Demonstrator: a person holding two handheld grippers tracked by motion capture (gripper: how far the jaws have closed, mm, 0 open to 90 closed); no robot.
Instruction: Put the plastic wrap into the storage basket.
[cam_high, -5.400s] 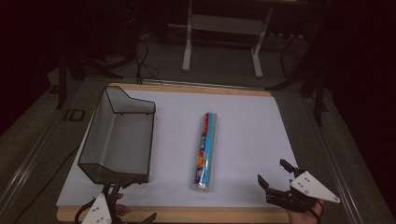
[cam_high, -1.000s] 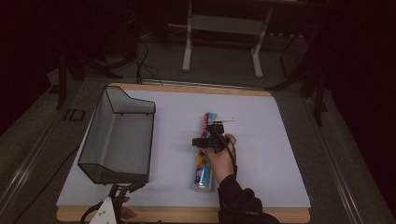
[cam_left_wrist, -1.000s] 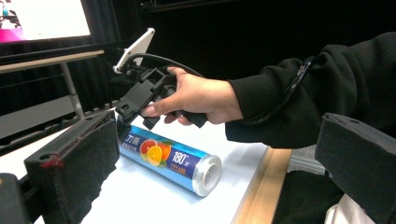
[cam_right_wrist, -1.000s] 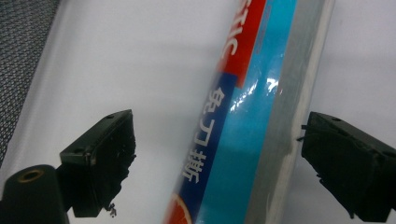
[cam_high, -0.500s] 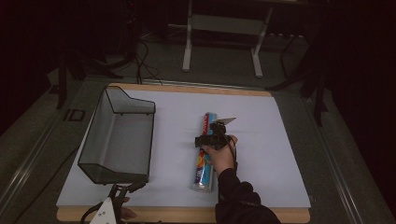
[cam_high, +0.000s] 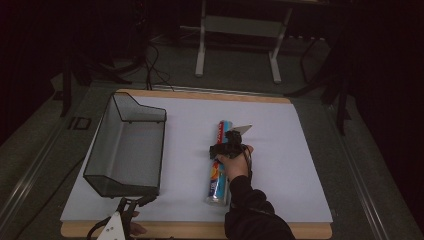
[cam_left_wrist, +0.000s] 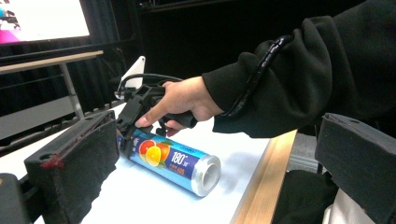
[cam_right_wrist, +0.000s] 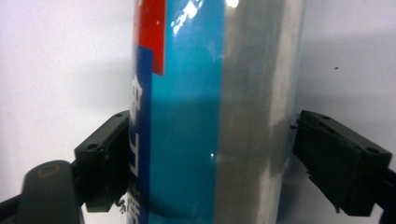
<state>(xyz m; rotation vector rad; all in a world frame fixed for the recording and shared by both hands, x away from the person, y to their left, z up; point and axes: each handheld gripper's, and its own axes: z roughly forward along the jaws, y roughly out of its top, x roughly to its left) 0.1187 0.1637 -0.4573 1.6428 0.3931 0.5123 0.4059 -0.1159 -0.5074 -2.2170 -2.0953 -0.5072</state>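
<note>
A foil roll with a blue, fruit-printed label lies lengthwise on the white sheet at mid-table. My right gripper reaches down over its middle, held by a hand in a black sleeve. In the right gripper view both black jaws press the sides of the roll, so the gripper is shut on it. The roll rests on the sheet. My left gripper sits at the table's near left edge with its jaws wide apart and nothing between them. The left gripper view looks across at the roll and the right gripper.
A dark wire-mesh basket stands on the left half of the white sheet, open side up. The table's wooden front edge runs along the bottom. Dark floor, cables and a metal stand lie beyond the far edge.
Since 5.4 s ago my right gripper has come from the near right corner to the roll. Over the last second it has held over the roll's middle; the roll has not moved.
</note>
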